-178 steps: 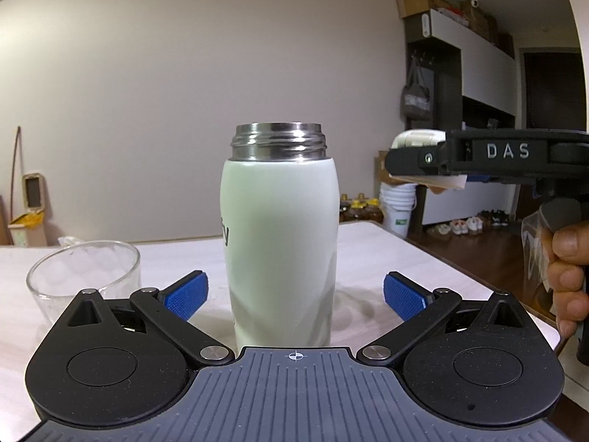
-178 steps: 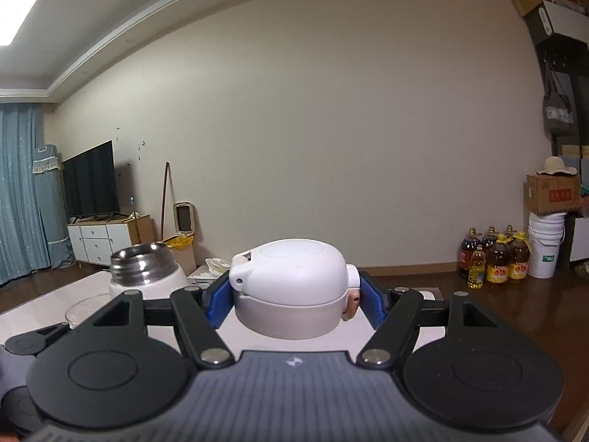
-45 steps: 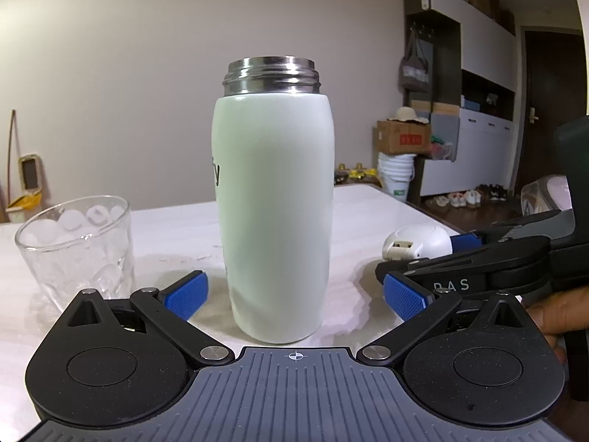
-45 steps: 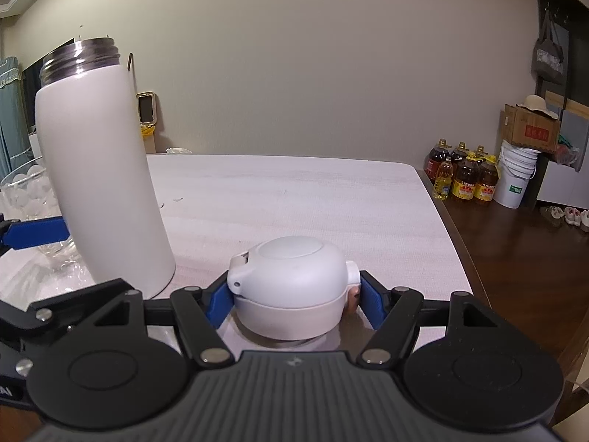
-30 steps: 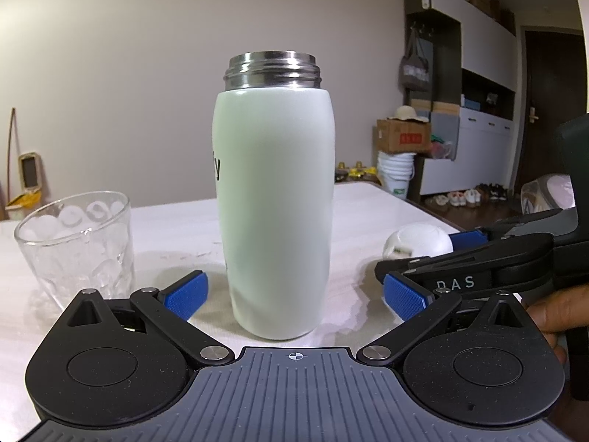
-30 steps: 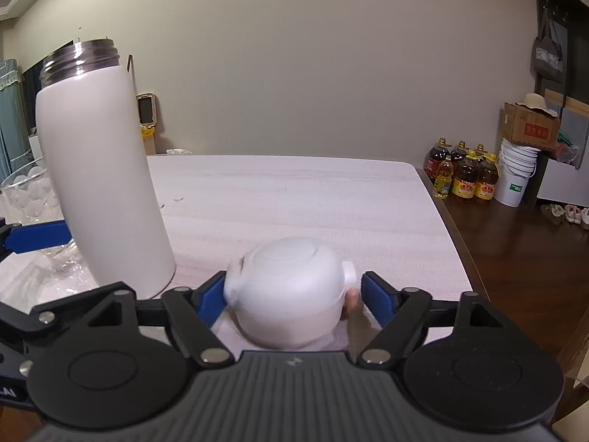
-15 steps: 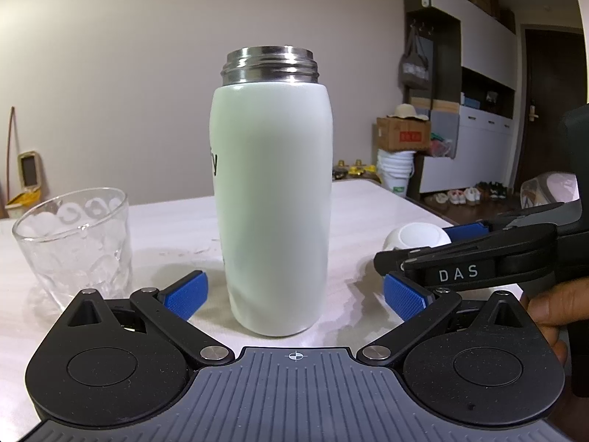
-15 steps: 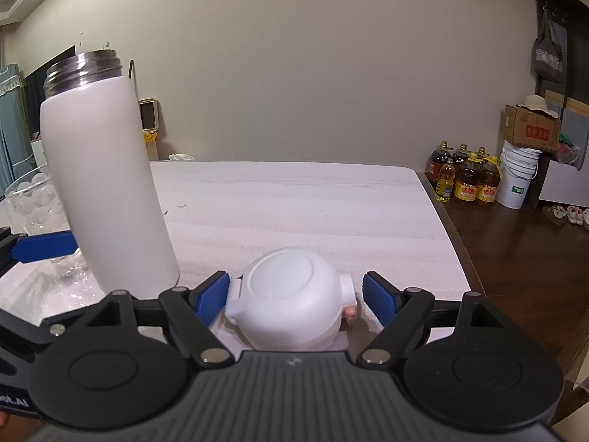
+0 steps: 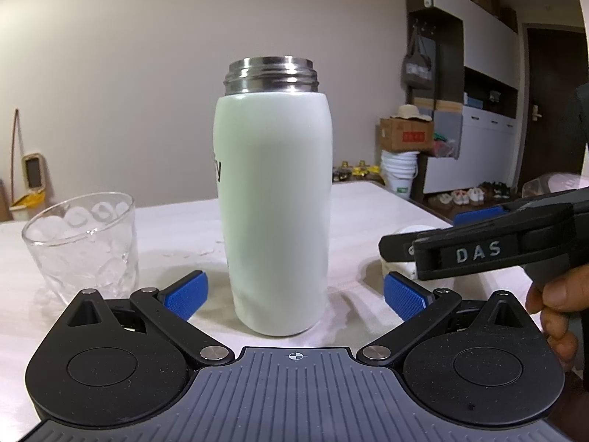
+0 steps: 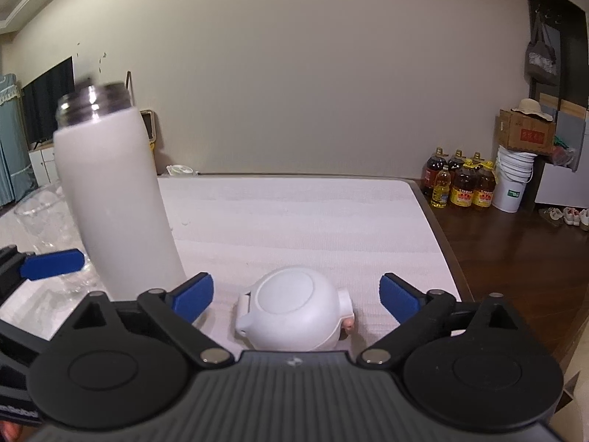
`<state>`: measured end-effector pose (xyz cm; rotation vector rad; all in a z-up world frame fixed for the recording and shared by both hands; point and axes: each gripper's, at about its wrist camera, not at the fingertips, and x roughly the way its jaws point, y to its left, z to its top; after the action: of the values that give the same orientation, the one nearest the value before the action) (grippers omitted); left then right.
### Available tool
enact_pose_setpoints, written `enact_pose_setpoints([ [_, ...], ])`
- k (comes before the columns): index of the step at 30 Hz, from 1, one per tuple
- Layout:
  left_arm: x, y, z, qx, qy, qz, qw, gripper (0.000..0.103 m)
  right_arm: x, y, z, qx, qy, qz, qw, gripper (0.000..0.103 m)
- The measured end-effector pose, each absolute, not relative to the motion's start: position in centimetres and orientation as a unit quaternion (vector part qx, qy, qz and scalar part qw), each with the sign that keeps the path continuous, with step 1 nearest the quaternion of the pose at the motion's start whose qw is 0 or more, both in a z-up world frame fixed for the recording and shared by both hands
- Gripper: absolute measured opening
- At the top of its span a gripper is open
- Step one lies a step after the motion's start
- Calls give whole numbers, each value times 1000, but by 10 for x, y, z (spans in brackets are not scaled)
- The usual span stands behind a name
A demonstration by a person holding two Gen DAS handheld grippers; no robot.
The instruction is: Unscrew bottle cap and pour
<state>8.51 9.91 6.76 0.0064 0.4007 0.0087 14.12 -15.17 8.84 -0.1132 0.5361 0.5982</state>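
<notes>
from my left wrist camera, the left gripper (image 9: 294,291) sits with its jaws spread wide, the blue pads (image 9: 186,294) clear of the bottle (image 9: 274,206) on either side and gripping nothing. the bottle stands upright on the table (image 9: 184,228) between those pads, white body, bare steel threaded neck, no cap on it. to its left stands a glass (image 9: 83,245) with ice in it, near the bottle but apart from it. at the right edge i see the right gripper (image 9: 475,235) side-on, held by a hand (image 9: 556,316), with part of the white cap (image 9: 410,232) showing behind its black finger. from my right wrist camera, the right gripper (image 10: 296,294) has its jaws opening, both blue pads off the cap (image 10: 294,313), which sits loose on the table (image 10: 313,213) between them, dome up. the bottle (image 10: 114,199) is up and left, slightly blurred, and the left gripper's blue pad (image 10: 51,259) is just beside its base.
</notes>
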Motion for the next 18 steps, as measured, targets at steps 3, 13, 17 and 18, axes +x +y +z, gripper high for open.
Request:
enact_pose_setpoints([
  [3,83,99,68,3,197,5,980,103,135,-154,93,-50,257,290,921,103],
  [13,77,98,71,1,207,11,978,103,120,-157,106,-56,269,283,919,103],
  [17,76,99,73,-7,216,15,976,103,117,-163,112,-59,271,278,920,103],
  [18,76,99,74,-8,218,17,976,103,116,-164,113,-59,271,277,920,103],
])
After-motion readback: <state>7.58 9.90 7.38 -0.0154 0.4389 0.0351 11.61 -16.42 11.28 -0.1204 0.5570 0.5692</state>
